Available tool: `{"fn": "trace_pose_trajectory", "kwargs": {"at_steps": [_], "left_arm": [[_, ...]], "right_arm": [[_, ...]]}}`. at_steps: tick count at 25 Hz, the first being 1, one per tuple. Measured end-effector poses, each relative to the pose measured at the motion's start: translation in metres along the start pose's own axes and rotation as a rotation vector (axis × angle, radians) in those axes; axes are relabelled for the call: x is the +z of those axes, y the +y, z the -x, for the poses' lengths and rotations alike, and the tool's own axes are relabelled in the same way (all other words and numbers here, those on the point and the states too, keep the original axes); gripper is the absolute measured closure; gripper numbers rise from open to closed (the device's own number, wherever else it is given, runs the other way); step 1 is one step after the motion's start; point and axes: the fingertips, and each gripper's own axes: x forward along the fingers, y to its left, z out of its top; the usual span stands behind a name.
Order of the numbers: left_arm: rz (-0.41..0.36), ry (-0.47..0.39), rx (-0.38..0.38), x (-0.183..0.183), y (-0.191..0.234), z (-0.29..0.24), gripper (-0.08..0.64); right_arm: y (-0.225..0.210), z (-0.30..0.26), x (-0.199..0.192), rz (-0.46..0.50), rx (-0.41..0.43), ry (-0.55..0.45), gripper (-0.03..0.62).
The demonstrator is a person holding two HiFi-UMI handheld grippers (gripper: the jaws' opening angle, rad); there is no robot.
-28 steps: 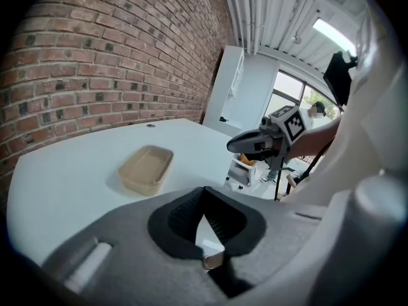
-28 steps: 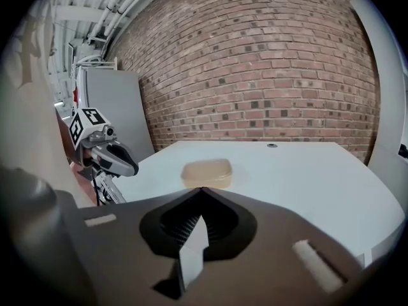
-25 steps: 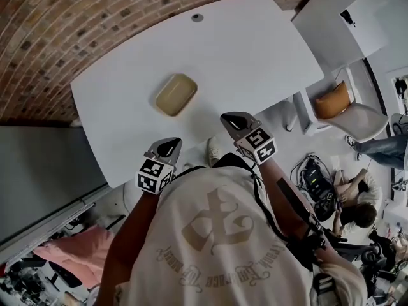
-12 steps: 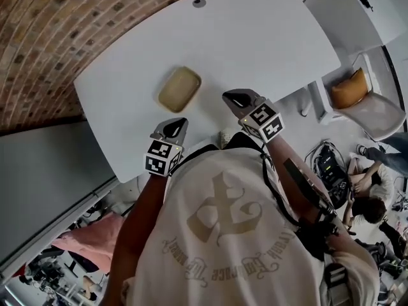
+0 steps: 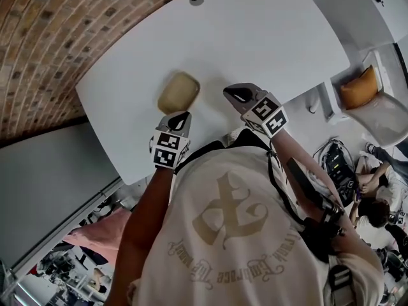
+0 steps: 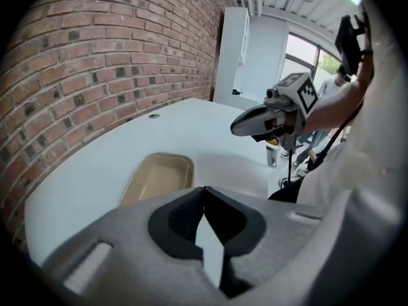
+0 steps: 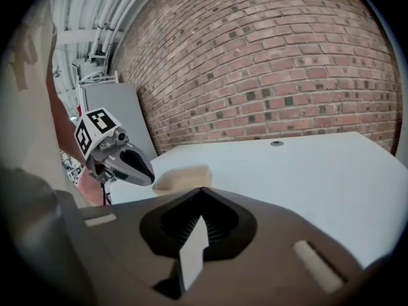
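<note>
A shallow tan tray [image 5: 178,92] lies on the white table [image 5: 268,37], toward its left side. My left gripper [image 5: 181,117] is shut and holds nothing; its tip hovers just short of the tray's near edge. In the left gripper view the tray [image 6: 156,177] lies right beyond the closed jaw tips [image 6: 204,188]. My right gripper [image 5: 236,94] is also shut and holds nothing, over the table to the right of the tray. In the right gripper view the tray [image 7: 182,177] sits ahead and left of the jaw tips [image 7: 201,189], behind the left gripper [image 7: 121,161].
A brick wall [image 5: 57,30] runs along the table's far and left sides. A cable hole [image 5: 196,0] marks the table's far part. A chair with an orange cushion [image 5: 360,88] stands at the right. People [image 5: 376,203] sit on the floor beyond it.
Both grippers have moved forward over the table toward the tray. The left one now hovers at its near edge. Both stayed shut.
</note>
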Motion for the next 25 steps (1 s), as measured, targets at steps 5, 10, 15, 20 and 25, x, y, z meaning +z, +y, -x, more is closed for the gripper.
{"fn": "trace_pose_trajectory", "kwargs": {"at_steps": [5, 10, 15, 20, 25], "left_arm": [[-0.053, 0.067, 0.041, 0.011, 0.007, -0.017, 0.538], [-0.125, 0.167, 0.052, 0.006, 0.009, -0.030, 0.500], [-0.174, 0.250, 0.065, -0.002, 0.014, -0.042, 0.495], [-0.224, 0.286, 0.074, -0.005, 0.013, -0.049, 0.497], [-0.255, 0.326, 0.087, -0.011, 0.017, -0.054, 0.497]], "right_arm": [[-0.013, 0.000, -0.007, -0.031, 0.016, 0.008, 0.584], [-0.025, -0.002, -0.006, -0.053, 0.021, -0.002, 0.584], [-0.033, 0.002, -0.008, -0.079, 0.011, -0.005, 0.584], [-0.040, 0.008, -0.017, -0.106, 0.001, 0.001, 0.584], [-0.046, 0.013, -0.019, -0.115, -0.013, 0.000, 0.584]]}}
